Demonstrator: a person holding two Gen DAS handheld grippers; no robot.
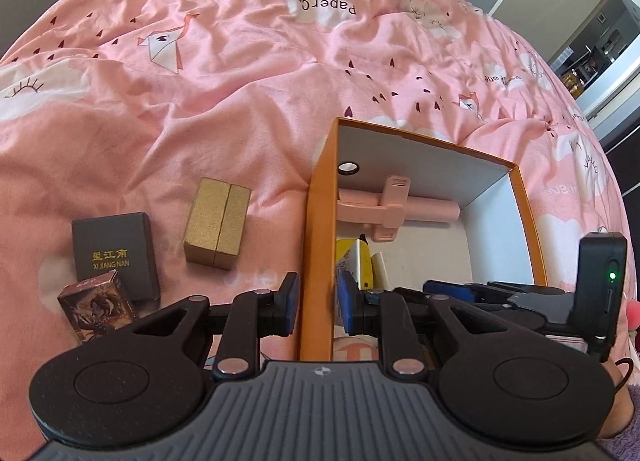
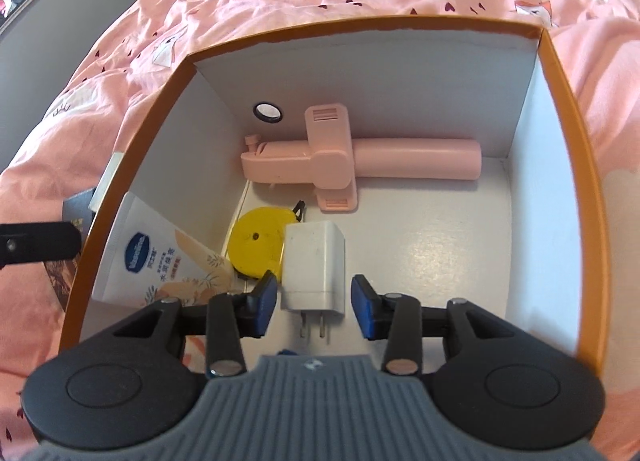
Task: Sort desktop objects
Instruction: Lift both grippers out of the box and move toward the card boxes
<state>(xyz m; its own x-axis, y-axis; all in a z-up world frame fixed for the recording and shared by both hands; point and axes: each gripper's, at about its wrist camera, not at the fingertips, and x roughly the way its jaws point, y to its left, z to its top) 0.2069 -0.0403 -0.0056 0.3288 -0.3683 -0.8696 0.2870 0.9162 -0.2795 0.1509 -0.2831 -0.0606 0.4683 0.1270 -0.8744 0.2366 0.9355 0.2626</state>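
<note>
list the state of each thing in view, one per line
orange box: open, no lid, left wall clamped
left gripper: jaws shut on the box wall
right gripper: jaws open, either side of the charger
white charger: lying flat in the box, free
cream tube: leaning on the box's left wall
gold box: closed, on the bedspread

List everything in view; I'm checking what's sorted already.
orange box: one, orange, on bedspread
holder: one, pink, in orange box, far end
tape measure: one, yellow, in orange box
charger: one, white, in orange box
tube: one, white, against its left wall
gold box: one, gold, on bedspread
dark box: one, grey, beside gold box
patterned box: one, brown, against dark box
bedspread: one, pink, underneath
left tongs: black, shut on orange box wall
right tongs: black, open around charger
</note>
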